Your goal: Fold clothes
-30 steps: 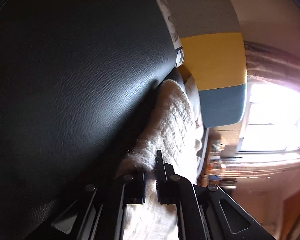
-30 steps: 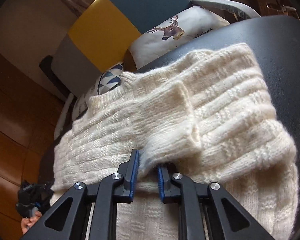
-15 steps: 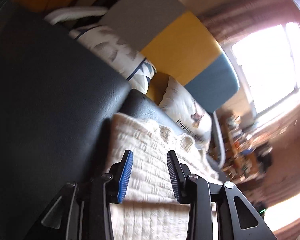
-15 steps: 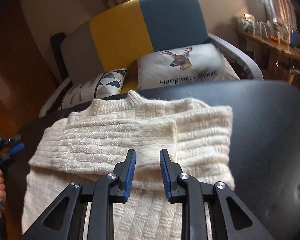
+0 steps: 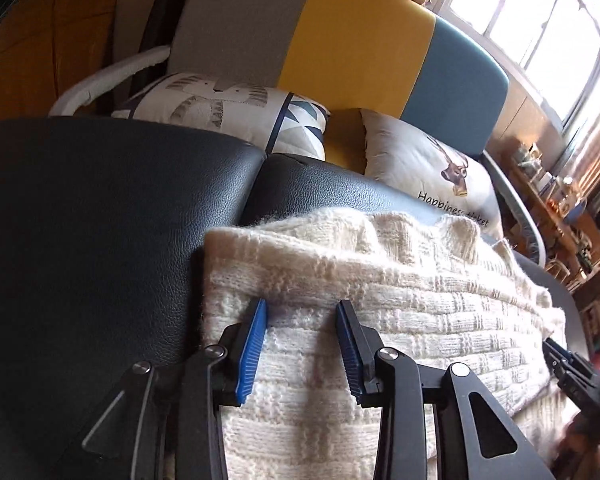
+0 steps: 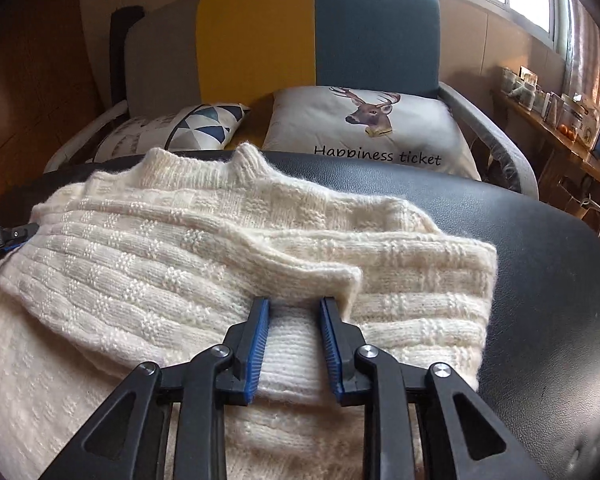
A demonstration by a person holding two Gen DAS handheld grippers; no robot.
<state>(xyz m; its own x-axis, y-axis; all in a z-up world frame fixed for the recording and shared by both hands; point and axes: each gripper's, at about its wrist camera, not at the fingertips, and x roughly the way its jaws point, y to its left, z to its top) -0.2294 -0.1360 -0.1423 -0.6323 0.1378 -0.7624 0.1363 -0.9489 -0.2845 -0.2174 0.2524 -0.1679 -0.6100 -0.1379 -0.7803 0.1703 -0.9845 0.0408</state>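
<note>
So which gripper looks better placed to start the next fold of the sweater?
Probably the right gripper: open, straddling the loose sleeve cuff on the sweater. The left gripper is open over flat knit.

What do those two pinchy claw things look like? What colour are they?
Both look the same. The left gripper and right gripper are black, with two straight fingers lined with ridged blue pads. Angular black link arms with triangle-shaped holes join at round silver bolts. No cables or sleeves show.
</note>
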